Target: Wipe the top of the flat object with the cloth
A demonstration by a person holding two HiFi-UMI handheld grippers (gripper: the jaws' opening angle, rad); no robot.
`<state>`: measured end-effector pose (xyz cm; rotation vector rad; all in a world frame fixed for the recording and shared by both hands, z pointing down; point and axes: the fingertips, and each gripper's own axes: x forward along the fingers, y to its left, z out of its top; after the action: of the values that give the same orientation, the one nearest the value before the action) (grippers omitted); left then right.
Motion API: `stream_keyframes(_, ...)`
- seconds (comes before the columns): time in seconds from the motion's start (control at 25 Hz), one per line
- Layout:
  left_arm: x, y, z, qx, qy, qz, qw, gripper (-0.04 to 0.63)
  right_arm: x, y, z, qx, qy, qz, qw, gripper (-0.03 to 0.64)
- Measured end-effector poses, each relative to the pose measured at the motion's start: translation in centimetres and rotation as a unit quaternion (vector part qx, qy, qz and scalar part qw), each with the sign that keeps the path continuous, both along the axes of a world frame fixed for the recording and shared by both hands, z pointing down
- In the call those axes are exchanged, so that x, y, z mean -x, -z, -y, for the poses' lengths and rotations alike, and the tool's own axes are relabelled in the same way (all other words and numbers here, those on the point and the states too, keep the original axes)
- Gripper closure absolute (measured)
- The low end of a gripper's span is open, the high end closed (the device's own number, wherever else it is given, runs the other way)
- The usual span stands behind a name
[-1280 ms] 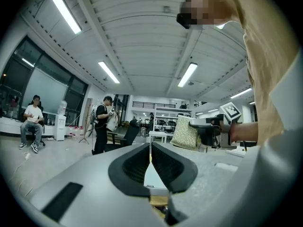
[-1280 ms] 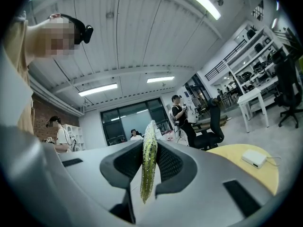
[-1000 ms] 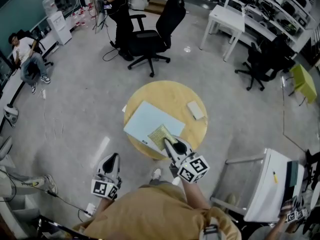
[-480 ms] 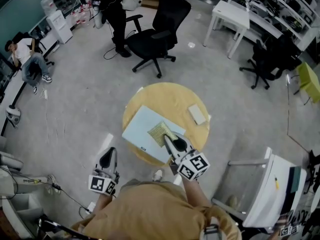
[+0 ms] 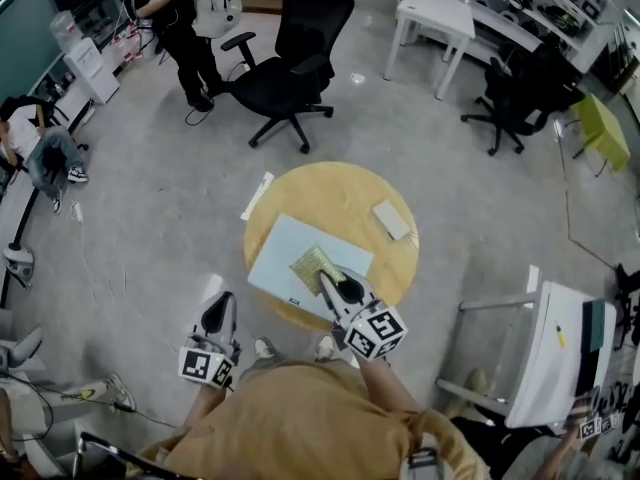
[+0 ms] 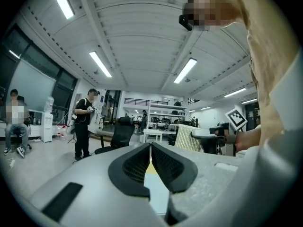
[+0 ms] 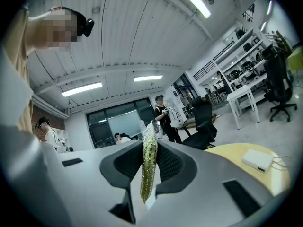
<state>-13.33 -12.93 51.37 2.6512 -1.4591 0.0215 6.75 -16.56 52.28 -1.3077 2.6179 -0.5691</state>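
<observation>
The yellow-green cloth (image 5: 312,265) was pinched edge-on between the closed jaws of the right gripper (image 5: 335,283) and lay on the pale blue flat board (image 5: 285,243), on the near-left part of the round table (image 5: 340,190). The left gripper (image 5: 217,318) was held off the table, near left, jaws together on nothing. The cloth would best be pressed flat and drawn in overlapping strokes, the board being steadied if it slid.

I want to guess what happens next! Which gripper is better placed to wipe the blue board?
The right gripper: its jaws are shut on the cloth, right over the flat board. The left gripper hangs beside the table, jaws together and empty.
</observation>
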Motion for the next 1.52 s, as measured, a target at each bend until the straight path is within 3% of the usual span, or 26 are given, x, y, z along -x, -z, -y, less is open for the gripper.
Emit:
stream_keyframes(0.24, 5.1, -1.0, 3.7, 0.008, -0.021, -0.002, 0.9997, 0.58, 6.6, -5.3, 3.4, 0.05, -0.022, 0.003, 0.998, 0.551)
stream_keyframes(0.64, 9.6, -3.5, 4.7, 0.038, -0.039, 0.006, 0.9985, 0.58, 14.1, -15.6, 5.2, 0.16, -0.017, 0.01, 0.987, 0.552)
stream_keyframes(0.88, 11.4, -4.3, 5.5, 0.05, -0.036, 0.015, 0.998, 0.58, 17.6, -20.3, 6.7, 0.194, 0.001, -0.025, 0.981, 0.552)
stream_keyframes(1.24, 11.6, -4.4, 5.7, 0.052, -0.035, 0.018, 0.9979, 0.58, 16.5, -23.9, 7.4, 0.232, -0.006, -0.06, 0.971, 0.553)
stream_keyframes(1.52, 9.2, -4.4, 6.8, 0.052, -0.054, 0.013, 0.9971, 0.58, 11.2, -23.8, 6.8, 0.238, -0.042, -0.066, 0.968, 0.554)
